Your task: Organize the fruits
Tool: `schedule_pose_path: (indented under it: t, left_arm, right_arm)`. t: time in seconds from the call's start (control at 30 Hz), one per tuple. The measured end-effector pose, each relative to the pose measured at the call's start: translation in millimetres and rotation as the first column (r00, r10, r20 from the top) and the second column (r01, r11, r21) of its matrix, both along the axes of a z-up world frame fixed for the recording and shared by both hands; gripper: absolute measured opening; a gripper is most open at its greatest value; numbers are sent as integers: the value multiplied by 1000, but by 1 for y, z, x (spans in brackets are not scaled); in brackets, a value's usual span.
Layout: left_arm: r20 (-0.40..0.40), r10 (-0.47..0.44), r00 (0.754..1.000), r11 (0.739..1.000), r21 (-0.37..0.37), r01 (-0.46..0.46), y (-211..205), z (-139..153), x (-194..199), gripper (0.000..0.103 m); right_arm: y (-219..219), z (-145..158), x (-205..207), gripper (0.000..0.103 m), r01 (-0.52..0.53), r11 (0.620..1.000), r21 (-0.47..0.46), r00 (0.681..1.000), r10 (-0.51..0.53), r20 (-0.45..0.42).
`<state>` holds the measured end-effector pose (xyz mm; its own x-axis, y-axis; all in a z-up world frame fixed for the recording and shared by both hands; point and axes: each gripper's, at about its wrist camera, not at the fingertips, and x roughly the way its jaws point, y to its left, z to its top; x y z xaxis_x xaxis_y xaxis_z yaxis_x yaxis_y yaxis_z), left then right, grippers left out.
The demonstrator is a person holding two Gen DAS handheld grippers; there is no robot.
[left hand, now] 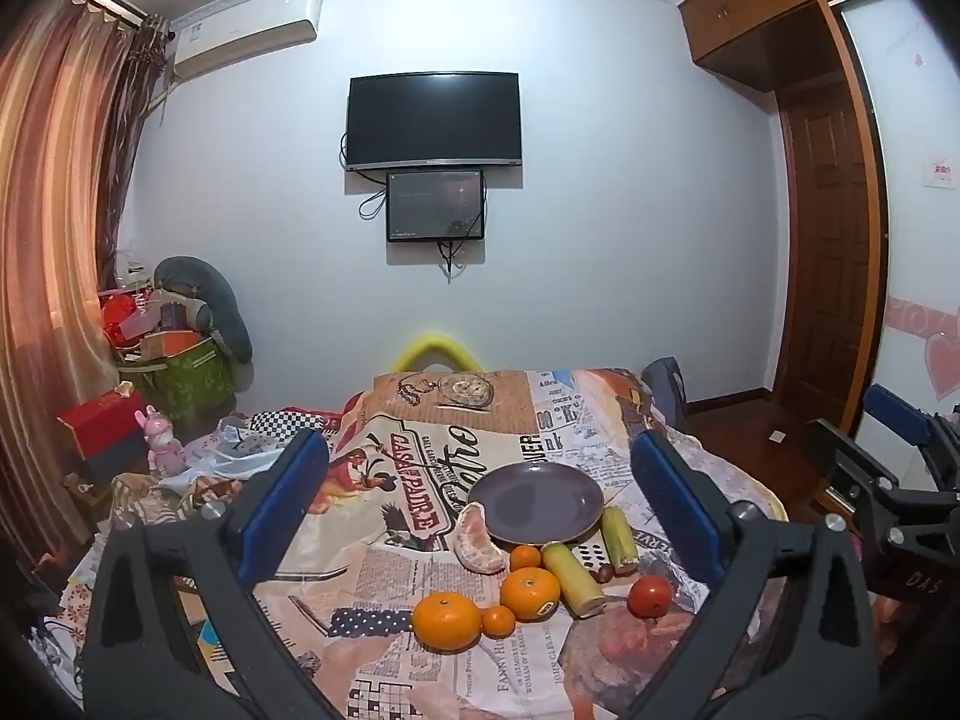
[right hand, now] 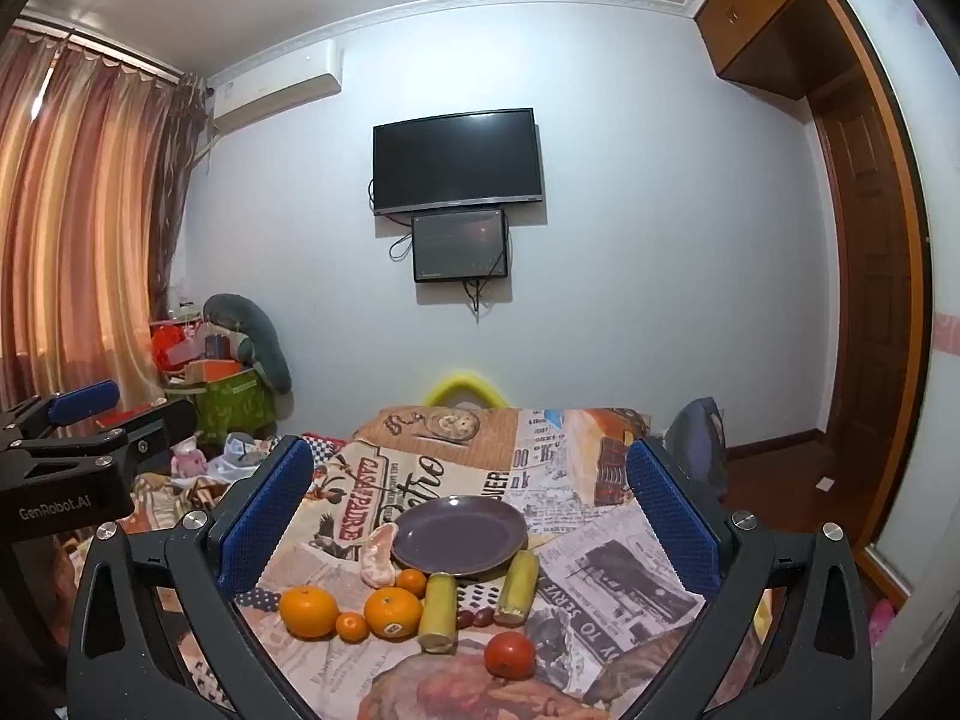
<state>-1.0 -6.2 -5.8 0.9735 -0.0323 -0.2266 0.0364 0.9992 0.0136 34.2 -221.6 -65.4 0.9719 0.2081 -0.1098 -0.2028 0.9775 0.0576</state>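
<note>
A: Left gripper [left hand: 480,498] state?

B: Fingers spread wide, nothing between the blue pads [left hand: 282,504]. It hangs above the near edge of the tabletop [left hand: 420,678], angled slightly down toward the fruit.

A: Right gripper [right hand: 468,510]?

B: Same: fingers released, fully apart, nothing grasped. It sits beside the left one; each shows at the edge of the other's view.

A: Plate?

B: Purple plate [right hand: 459,534], bare, on the printed cloth [right hand: 600,564] near mid-tabletop. All fruit lies on the cloth, in front of the plate.

A: Layout, left to right?

B: Large orange [right hand: 308,611] far left, small orange [right hand: 351,626] touching it, then a stickered orange [right hand: 393,612]. Another small orange [right hand: 411,581] lies behind that, close to the plate rim. The peeled citrus piece [right hand: 378,555] rests just left of the plate.

A: The yellow-green pieces?

B: Two cut stalks. One stalk [right hand: 438,611] lies just right of the stickered orange, pointing at the plate. The second stalk [right hand: 517,587] lies further right, its far end at the rim. Two dark red fruits [right hand: 474,618] lie between them; kind unclear.

A: Red one?

B: Tomato [right hand: 509,654], nearest the camera, apart from the others.
</note>
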Motion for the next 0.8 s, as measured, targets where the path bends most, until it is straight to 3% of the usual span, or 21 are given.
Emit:
schedule_pose_path:
  t: [0.8]
  left_arm:
    - [14,-8,1000,1000,5,8,-5,1,0,103]
  right_arm:
    - [0,-5,2,103,0,1000,-1,1000,0,-7]
